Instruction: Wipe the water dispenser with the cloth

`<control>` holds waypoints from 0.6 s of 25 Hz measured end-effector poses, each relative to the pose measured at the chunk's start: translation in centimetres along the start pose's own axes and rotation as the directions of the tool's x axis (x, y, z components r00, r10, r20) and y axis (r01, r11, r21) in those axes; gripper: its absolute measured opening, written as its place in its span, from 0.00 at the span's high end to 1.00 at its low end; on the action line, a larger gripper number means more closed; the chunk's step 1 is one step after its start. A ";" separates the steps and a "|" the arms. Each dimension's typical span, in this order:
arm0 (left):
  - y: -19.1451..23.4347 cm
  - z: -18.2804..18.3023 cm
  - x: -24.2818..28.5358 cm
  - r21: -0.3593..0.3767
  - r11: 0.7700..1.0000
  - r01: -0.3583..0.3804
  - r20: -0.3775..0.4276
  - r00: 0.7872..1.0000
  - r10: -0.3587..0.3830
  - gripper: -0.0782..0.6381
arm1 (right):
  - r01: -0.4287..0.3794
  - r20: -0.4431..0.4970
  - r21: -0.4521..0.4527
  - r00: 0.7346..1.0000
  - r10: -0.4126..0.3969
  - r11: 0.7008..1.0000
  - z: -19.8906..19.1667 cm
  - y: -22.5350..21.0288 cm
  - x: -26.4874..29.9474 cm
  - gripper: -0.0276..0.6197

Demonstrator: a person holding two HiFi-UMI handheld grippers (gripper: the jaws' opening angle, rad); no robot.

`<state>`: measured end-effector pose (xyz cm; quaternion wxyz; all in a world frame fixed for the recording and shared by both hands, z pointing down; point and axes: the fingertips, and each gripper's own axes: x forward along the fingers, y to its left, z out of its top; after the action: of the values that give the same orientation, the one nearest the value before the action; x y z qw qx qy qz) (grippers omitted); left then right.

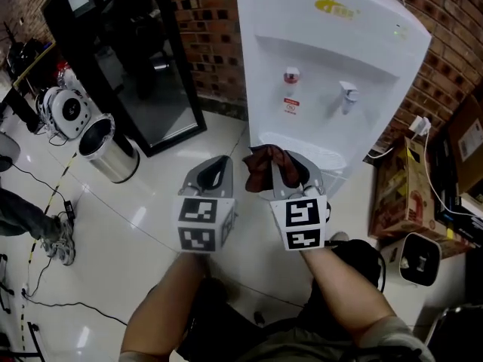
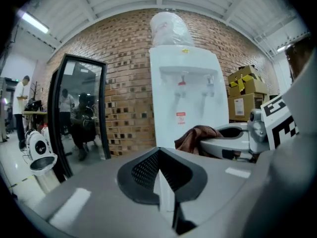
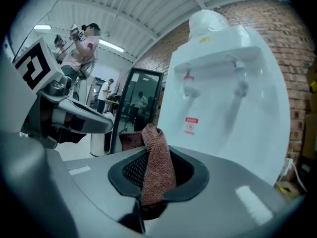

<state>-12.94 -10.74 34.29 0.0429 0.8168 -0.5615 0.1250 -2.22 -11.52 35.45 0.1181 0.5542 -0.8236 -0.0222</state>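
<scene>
The white water dispenser point(image 1: 324, 74) stands against the brick wall, with a red tap point(image 1: 291, 76) and a pale tap point(image 1: 347, 95) in its recess. My right gripper point(image 1: 290, 173) is shut on a brown cloth point(image 1: 266, 166) just in front of the dispenser's lower front, below the taps. In the right gripper view the cloth point(image 3: 157, 167) stands up between the jaws, and the dispenser point(image 3: 228, 98) fills the right side. My left gripper point(image 1: 219, 164) hangs beside it on the left, shut with nothing in it. The left gripper view shows the cloth point(image 2: 195, 137) and the dispenser point(image 2: 183, 98) ahead.
A black-framed glass cabinet point(image 1: 128, 59) stands left of the dispenser, with a steel bin point(image 1: 109, 149) in front of it. Cardboard boxes point(image 1: 396, 187) and a small white appliance point(image 1: 419, 259) crowd the right. Cables and a person's shoe point(image 1: 60, 240) lie at the left.
</scene>
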 end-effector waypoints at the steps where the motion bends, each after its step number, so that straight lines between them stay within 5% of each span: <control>1: 0.9 0.2 0.1 -0.002 1.000 -0.020 0.010 1.000 0.020 0.89 | 0.000 -0.021 0.032 1.000 0.001 1.000 -0.6 0.6 0.8 0.83; 6: 2.8 -2.2 0.6 -0.134 0.990 -0.055 -0.007 0.999 0.054 0.89 | -0.004 -0.087 0.067 0.996 0.010 0.998 -3.6 3.9 5.1 0.83; 15: 4.1 -3.1 0.9 -0.080 0.995 -0.065 -0.033 0.997 0.063 0.89 | 0.124 -0.199 0.226 0.977 -0.078 0.966 -8.9 2.8 10.3 0.83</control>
<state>-16.91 -12.42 37.22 0.0806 0.7940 -0.5913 0.1158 -6.54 -19.07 46.33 0.1275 0.6054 -0.7760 0.1228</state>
